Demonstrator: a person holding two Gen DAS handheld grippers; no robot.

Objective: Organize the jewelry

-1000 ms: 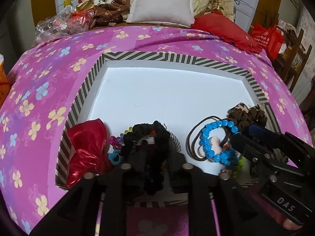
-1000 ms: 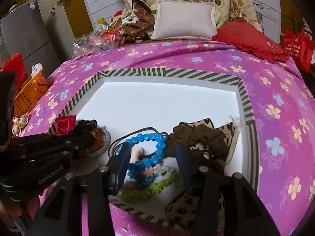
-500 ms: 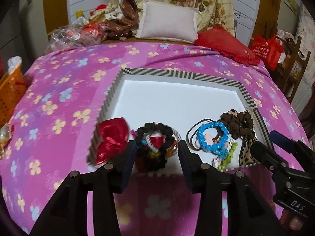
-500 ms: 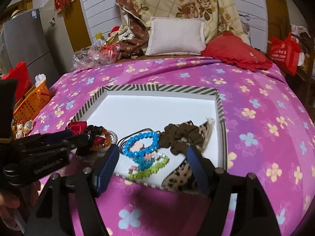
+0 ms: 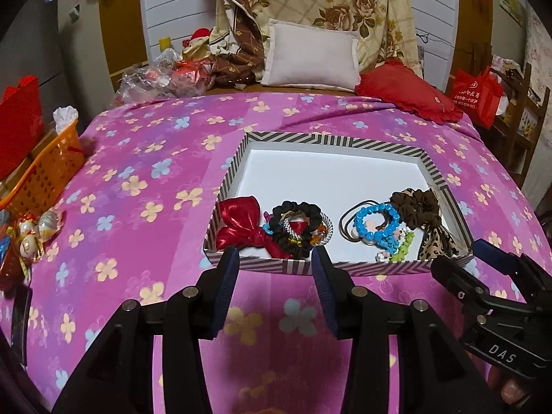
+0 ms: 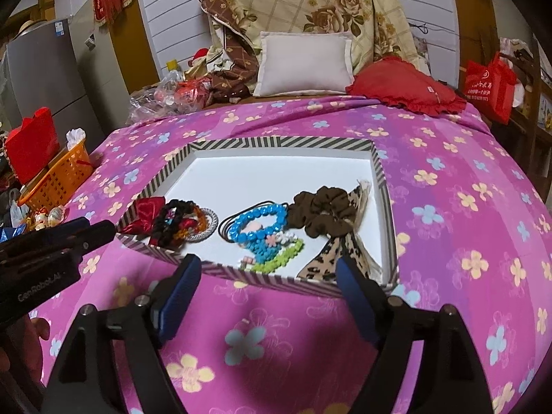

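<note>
A striped box [image 5: 331, 139] with a white floor lies on the pink flowered bedspread; it also shows in the right wrist view [image 6: 276, 144]. Along its near side lie a red bow [image 5: 241, 222], a black scrunchie with bangles [image 5: 298, 227], a blue bead bracelet [image 5: 377, 219] [image 6: 257, 224], a brown scrunchie [image 5: 417, 207] [image 6: 322, 212] and a leopard-print band [image 6: 331, 258]. My left gripper [image 5: 274, 258] is open and empty, just short of the box's near wall. My right gripper [image 6: 267, 269] is open and empty, also in front of the near wall.
An orange basket [image 5: 45, 169] and wrapped sweets [image 5: 31, 231] sit at the left edge of the bed. A white pillow [image 5: 310, 57], a red cushion [image 5: 407, 95] and plastic bags [image 5: 155, 79] lie at the head. A red bag [image 5: 477, 95] hangs at the right.
Both grippers have pulled back out of the box toward me and now sit in front of its near wall. The left gripper opened off the black scrunchie pile, which stays in the box.
</note>
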